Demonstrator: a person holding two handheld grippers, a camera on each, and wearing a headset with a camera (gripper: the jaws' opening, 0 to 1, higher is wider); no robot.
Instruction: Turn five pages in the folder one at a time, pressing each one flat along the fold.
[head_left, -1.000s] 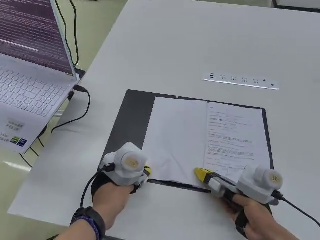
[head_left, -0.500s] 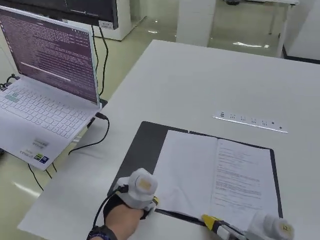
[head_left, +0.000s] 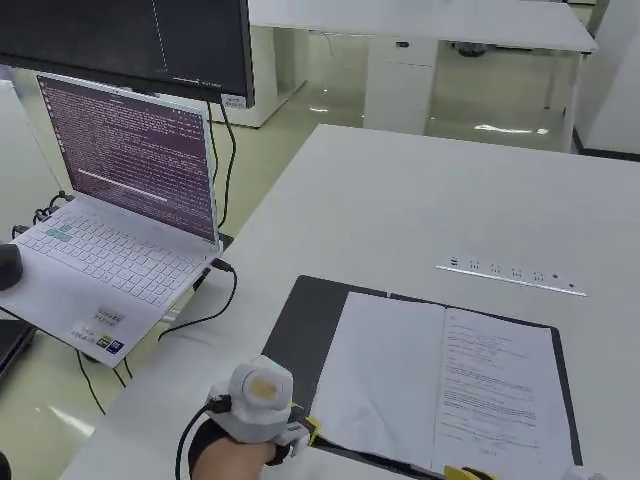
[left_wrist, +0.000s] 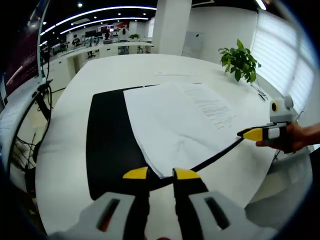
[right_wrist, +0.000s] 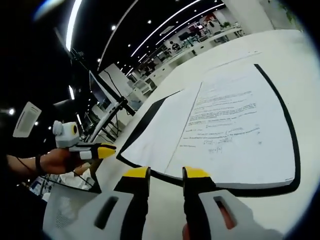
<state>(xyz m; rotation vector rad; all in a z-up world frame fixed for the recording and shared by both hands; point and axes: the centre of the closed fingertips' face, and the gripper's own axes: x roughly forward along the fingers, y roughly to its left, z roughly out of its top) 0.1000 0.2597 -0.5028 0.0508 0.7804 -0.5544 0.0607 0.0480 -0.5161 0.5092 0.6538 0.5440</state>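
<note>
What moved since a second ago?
Nothing on the table really moved; the head camera tipped up, showing more of the laptop. The folder stays open at the same pages, and the left gripper and right gripper stay at its near edge, holding nothing.

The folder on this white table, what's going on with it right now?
Two hand-held grippers sit at the near edge of the open black folder. The left gripper is at the lower corner of the blank left page, and the right gripper is just below the printed right page. Both have their jaws slightly apart, and both pages lie flat.
</note>
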